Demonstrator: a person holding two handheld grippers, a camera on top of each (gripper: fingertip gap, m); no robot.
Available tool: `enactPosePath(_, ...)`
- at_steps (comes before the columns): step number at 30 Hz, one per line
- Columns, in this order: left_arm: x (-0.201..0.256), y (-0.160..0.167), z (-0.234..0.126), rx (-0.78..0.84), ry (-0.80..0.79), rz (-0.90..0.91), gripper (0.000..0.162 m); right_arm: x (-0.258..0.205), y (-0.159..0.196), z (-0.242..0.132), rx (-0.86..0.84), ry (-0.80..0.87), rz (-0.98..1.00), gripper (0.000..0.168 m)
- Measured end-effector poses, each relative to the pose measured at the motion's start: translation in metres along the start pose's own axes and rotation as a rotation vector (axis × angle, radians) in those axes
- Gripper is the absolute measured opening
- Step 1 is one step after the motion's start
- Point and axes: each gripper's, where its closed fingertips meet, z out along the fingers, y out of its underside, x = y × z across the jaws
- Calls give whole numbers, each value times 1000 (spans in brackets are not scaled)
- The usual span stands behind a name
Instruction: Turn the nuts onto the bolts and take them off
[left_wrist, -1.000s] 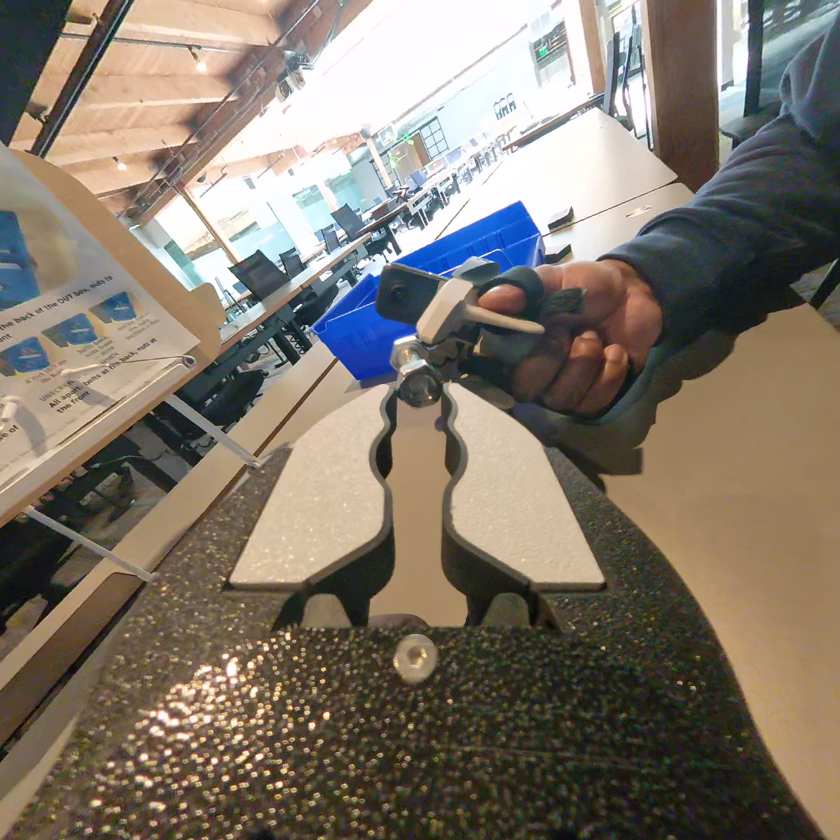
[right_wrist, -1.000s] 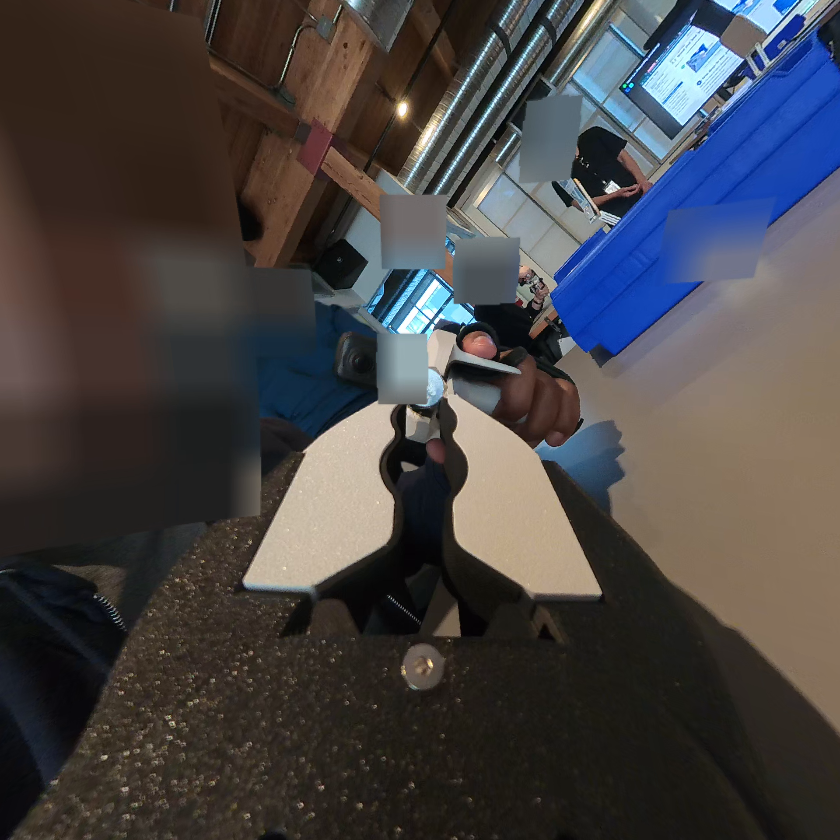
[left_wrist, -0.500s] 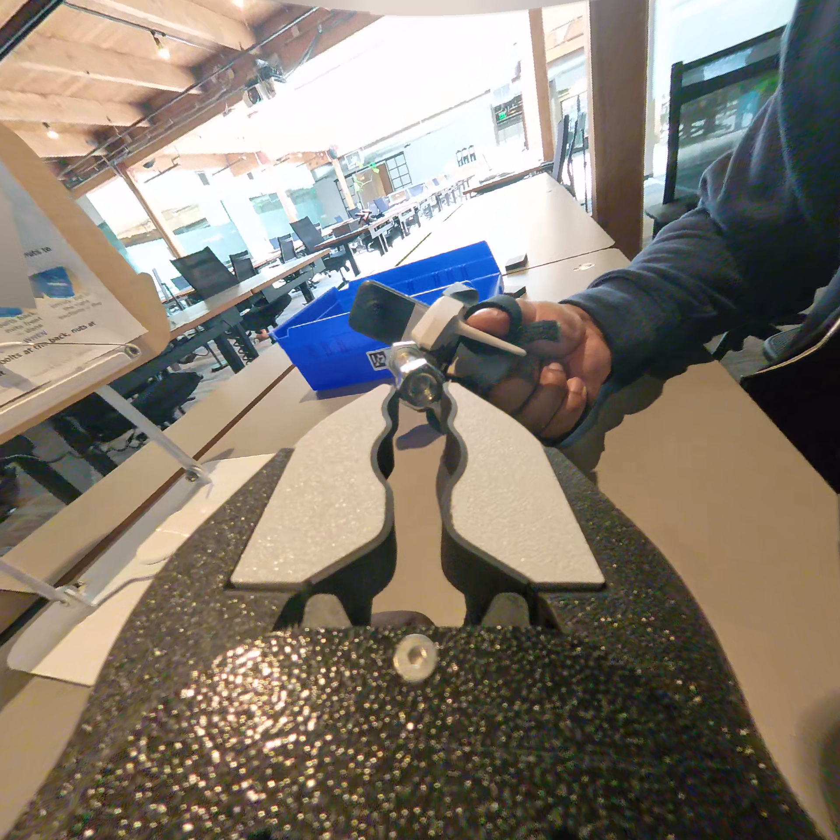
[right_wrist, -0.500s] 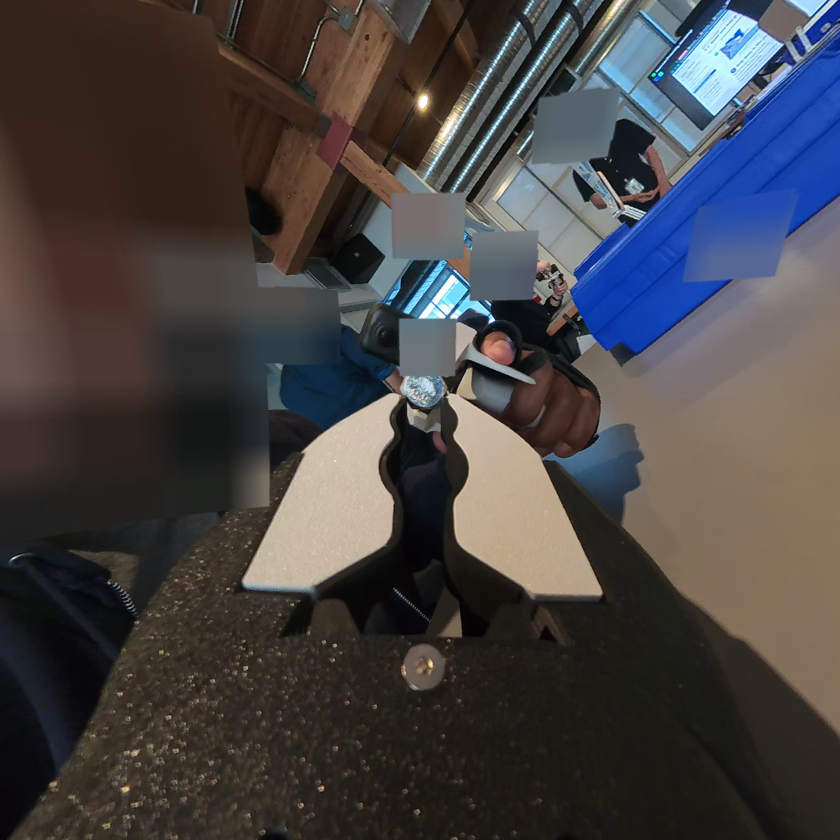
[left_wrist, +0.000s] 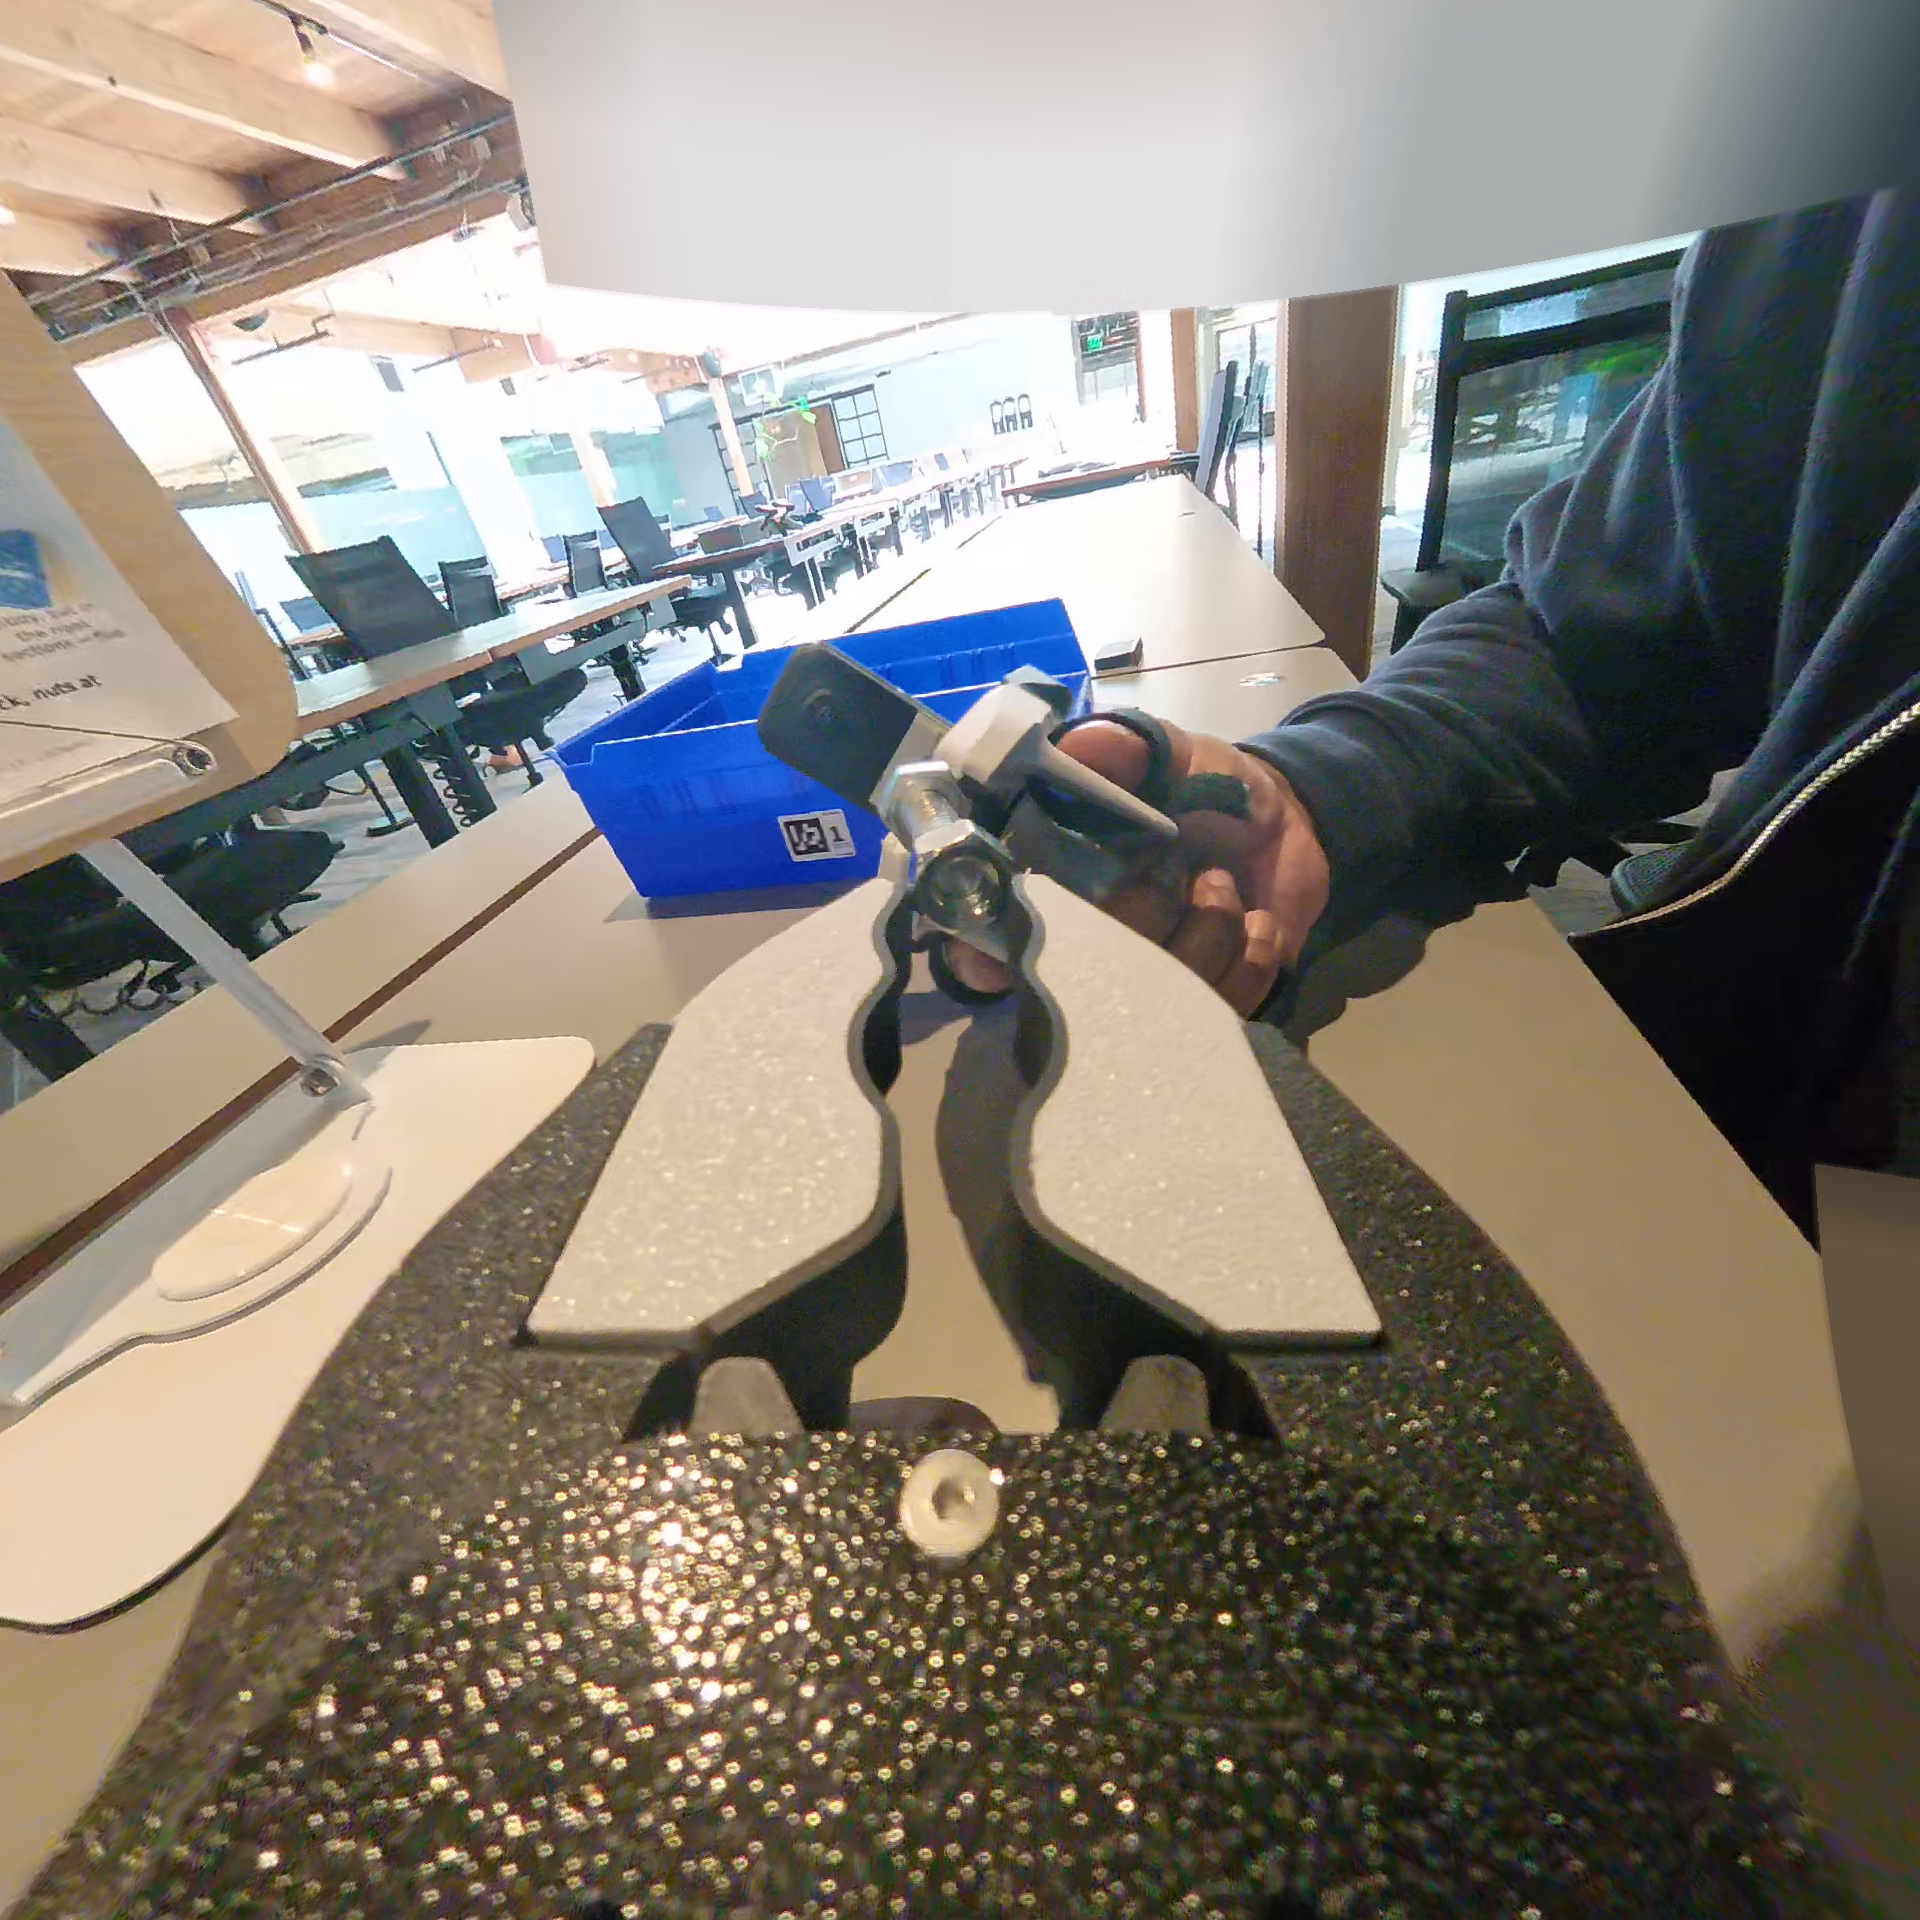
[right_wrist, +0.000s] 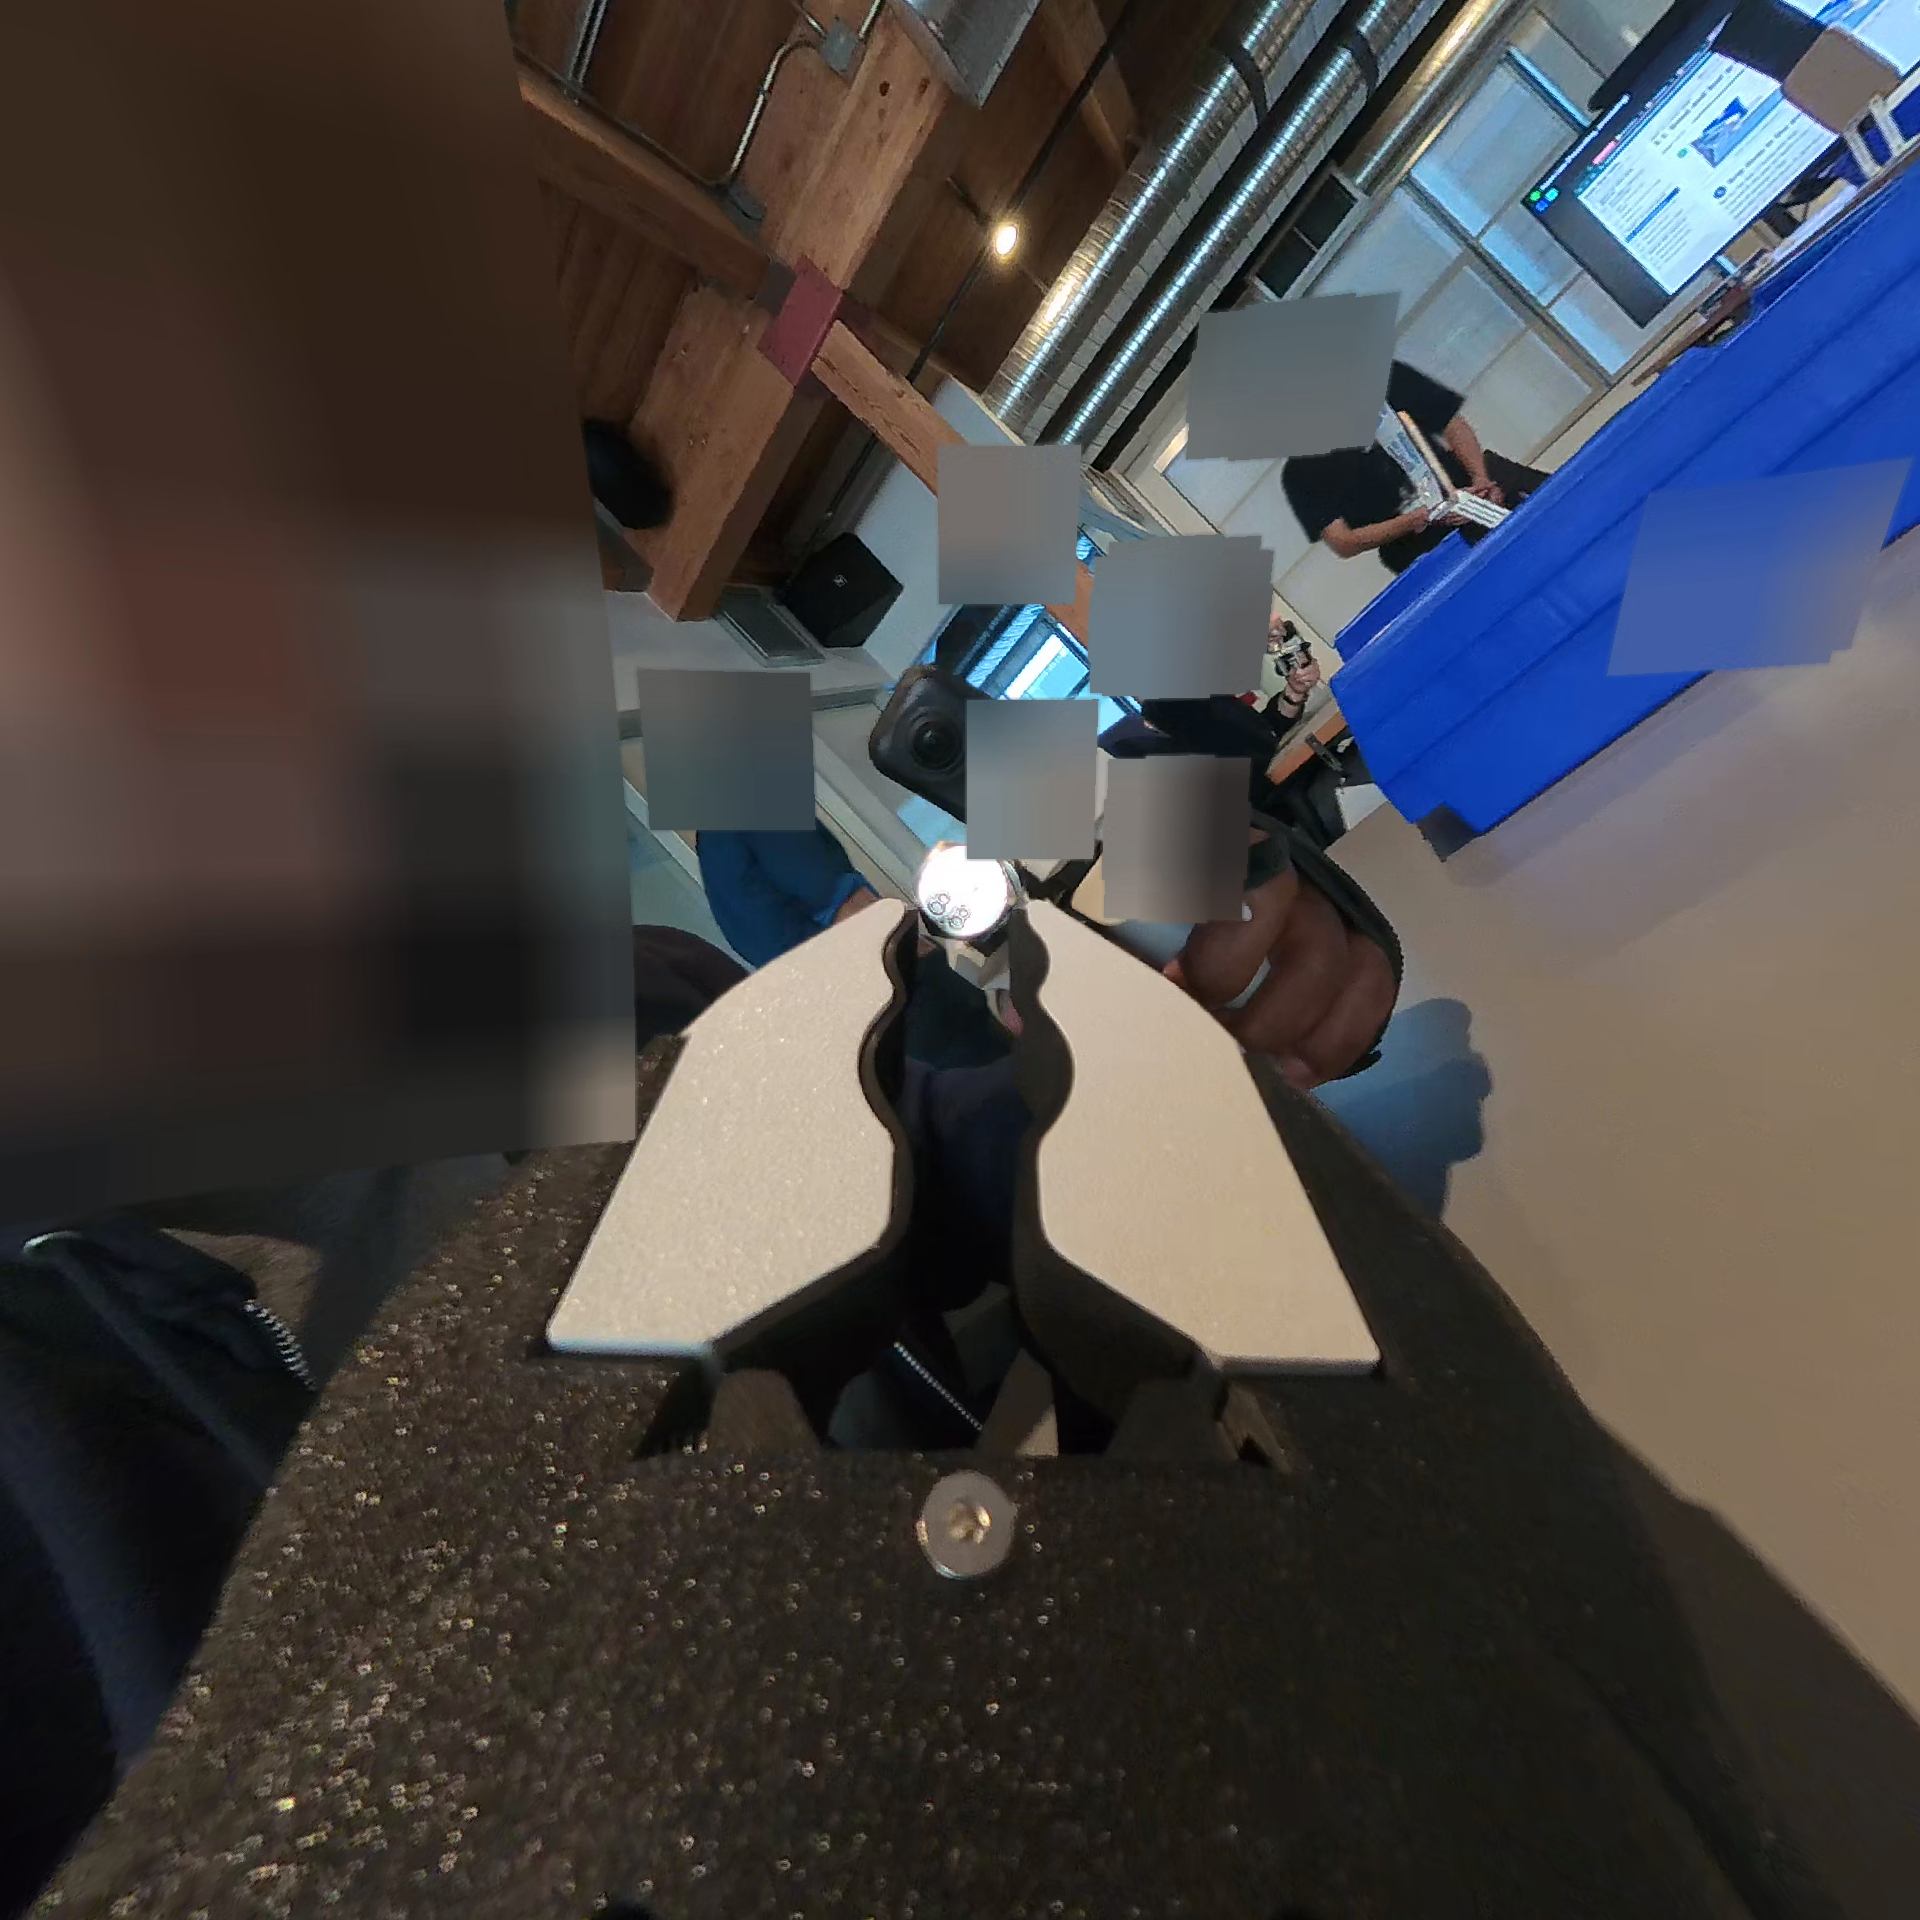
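Nut and bolt held between two grippers above the tabletop.

Left view, frame centre: left gripper (left_wrist: 961, 914) jaws closed on the hex nut (left_wrist: 961, 891), threaded on the bolt (left_wrist: 920, 805); the right gripper (left_wrist: 940, 774), in a hand (left_wrist: 1221, 883), clamps the bolt's far end. Right view alone shows the shiny round bolt head (right_wrist: 961, 894) pinched in its jaws, mosaic patches crowding behind. Blue plastic bin (left_wrist: 717, 779) behind; white stand base (left_wrist: 208, 1247) at left; grey matte tabletop (left_wrist: 1507, 1091).

We are seeing shiny metal on the nut (left_wrist: 961, 891) and bolt (left_wrist: 920, 806), glossy plastic on the bin (left_wrist: 707, 800), matt tabletop (left_wrist: 1558, 1122)
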Motion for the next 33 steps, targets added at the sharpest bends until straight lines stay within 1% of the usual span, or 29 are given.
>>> enactPosePath(1,0,0,0,-1,5,-5,17,0,0,0,-2,2,-6,16)
enactPosePath(7,3,1,-1,-12,40,-33,16,-1,3,0,-30,19,-44,20)
enactPosePath(14,6,11,4,-56,55,-57,17,3,4,-1,-42,36,-56,13)
enactPosePath(19,7,31,7,-128,43,-52,17,10,3,-2,-55,116,-111,12)
enactPosePath(24,11,50,9,-245,39,24,17,21,1,-11,-69,269,-245,9)
enactPosePath(27,13,63,6,-341,32,98,17,21,4,-22,-181,343,-357,9)
enactPosePath(31,10,62,6,-345,24,100,17,24,-10,-64,-421,574,-625,11)
enactPosePath(33,9,62,5,-350,21,105,17,27,-10,-83,-574,670,-673,14)
